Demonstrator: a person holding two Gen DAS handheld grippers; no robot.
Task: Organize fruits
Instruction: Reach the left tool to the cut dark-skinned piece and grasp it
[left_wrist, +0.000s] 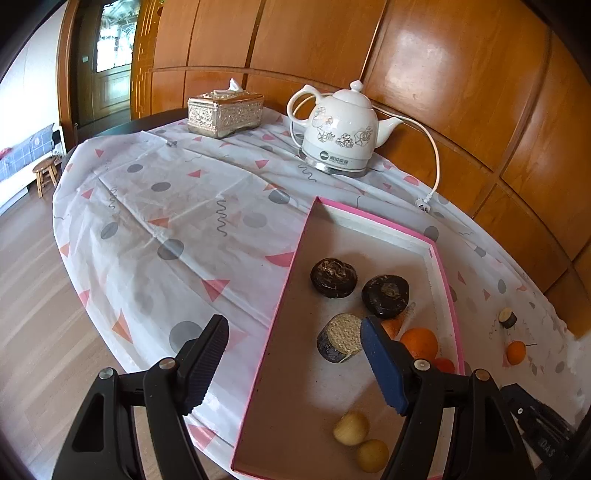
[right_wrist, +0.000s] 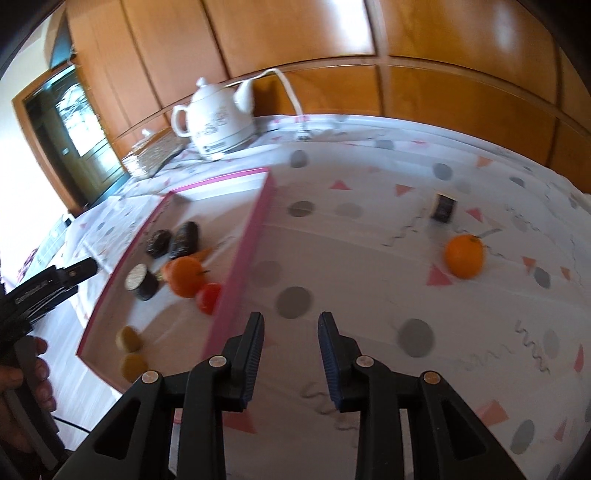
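Note:
A pink-walled tray (left_wrist: 289, 291) lies on the patterned tablecloth. It holds two dark round fruits (left_wrist: 333, 277), a dark cut piece with a pale face (left_wrist: 338, 338), an orange (left_wrist: 420, 343), something red (left_wrist: 444, 364) and two yellowish balls (left_wrist: 351, 428). My left gripper (left_wrist: 295, 356) is open, its fingers straddling the tray's left wall with nothing pressed between them. My right gripper (right_wrist: 291, 318) hovers over bare cloth right of the tray (right_wrist: 242, 251), its jaws a little apart and empty. Another orange (right_wrist: 463, 255) and a dark cut piece (right_wrist: 444, 207) lie on the cloth beyond it.
A white kettle (left_wrist: 340, 136) with cord and plug (left_wrist: 424, 204) stands at the back, and a silver tissue box (left_wrist: 225, 110) is to its left. Wood panelling backs the table. The table's edge drops to the floor on the left. A hand (right_wrist: 31, 373) grips the left tool's handle.

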